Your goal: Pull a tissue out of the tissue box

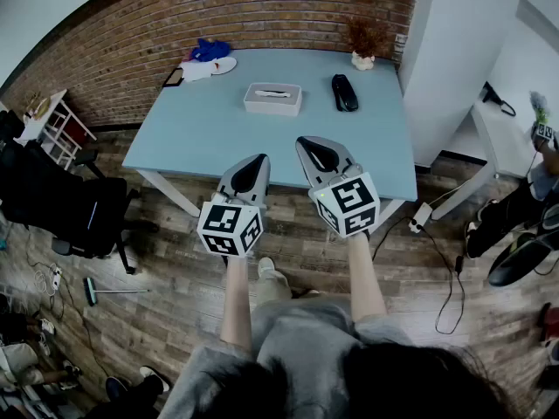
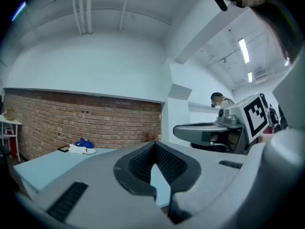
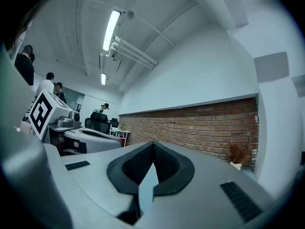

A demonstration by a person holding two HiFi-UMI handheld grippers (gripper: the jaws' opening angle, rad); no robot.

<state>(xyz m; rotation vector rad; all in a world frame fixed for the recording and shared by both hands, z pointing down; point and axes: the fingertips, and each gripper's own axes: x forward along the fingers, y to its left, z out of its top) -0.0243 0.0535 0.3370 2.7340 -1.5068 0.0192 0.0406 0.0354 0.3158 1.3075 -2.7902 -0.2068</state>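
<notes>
Tissue box (image 1: 272, 98), white and low, sits toward the far middle of a light blue table (image 1: 201, 138) in the head view, with a tissue showing at its top slot. A black case (image 1: 344, 92) lies just to its right. A small potted plant (image 1: 362, 46) stands at the far right corner by the brick wall (image 1: 262, 16), and a blue and white bundle (image 1: 208, 58) lies at the far left corner. The left gripper (image 1: 256, 161) and right gripper (image 1: 307, 145) are held side by side, level, over the near edge of the table, well apart from the box. Both point toward it, with their jaws together.

From the left gripper view, the left gripper (image 2: 153, 145) has its jaw tips meeting, with nothing between them. The table (image 2: 38, 168) stretches away to the left, with the bundle (image 2: 82, 147) at its far end against the wall (image 2: 86, 120). The right gripper (image 2: 209, 131) floats close by on the right.

From the right gripper view, the right gripper (image 3: 153, 144) is likewise closed and empty, tips touching. The left gripper (image 3: 90, 138) shows on the left. The wall (image 3: 200, 128) runs behind, with the plant (image 3: 236, 154) at the right.
</notes>
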